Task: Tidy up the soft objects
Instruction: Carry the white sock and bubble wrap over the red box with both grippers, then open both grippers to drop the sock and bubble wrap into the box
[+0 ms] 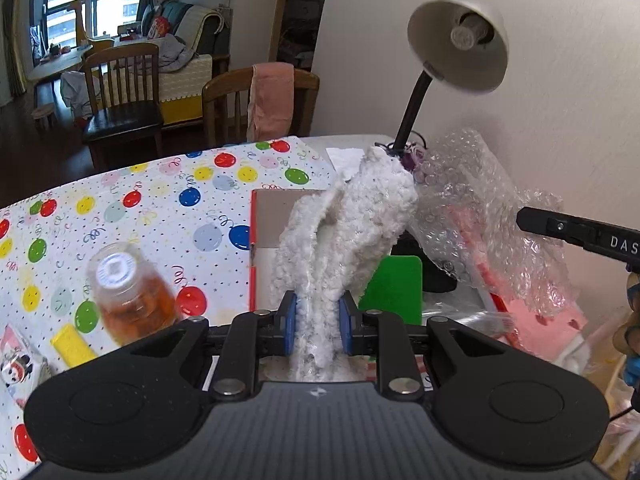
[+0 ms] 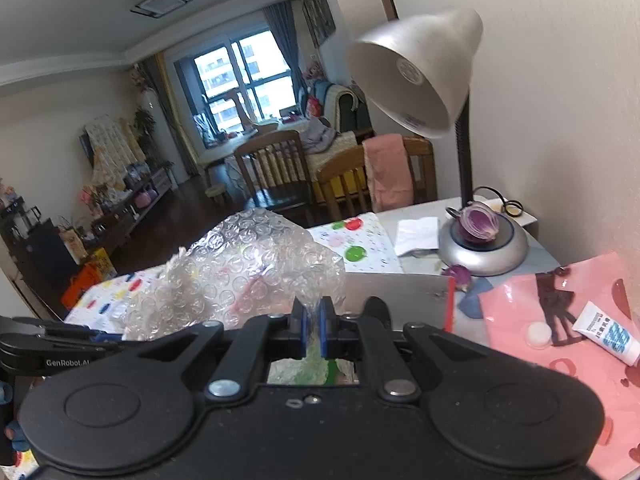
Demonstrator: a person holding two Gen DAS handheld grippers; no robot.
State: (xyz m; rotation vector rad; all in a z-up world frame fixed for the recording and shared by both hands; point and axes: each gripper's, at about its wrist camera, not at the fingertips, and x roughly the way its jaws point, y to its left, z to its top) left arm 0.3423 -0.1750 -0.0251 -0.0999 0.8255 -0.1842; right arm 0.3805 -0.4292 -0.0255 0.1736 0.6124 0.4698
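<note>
Both grippers hold soft things above a cluttered table.

Left gripper clamps a fluffy white slipper; right gripper pinches crumpled clear bubble wrap, beside the grey desk lamp.

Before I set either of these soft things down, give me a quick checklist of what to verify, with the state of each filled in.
1. Left gripper has a firm hold on the fluffy white cloth: ok, pinched between both pads.
2. Right gripper has the bubble wrap: ok, a thin edge is clamped.
3. Cloth hangs free of the desk lamp: cannot tell, its top overlaps the lamp's neck in the left wrist view.
4. Glass jar out of the way: ok, to the left of the cloth.
5. Onion on the lamp base undisturbed: ok.
6. Drop-off spot for soft things in view: cannot tell.
</note>
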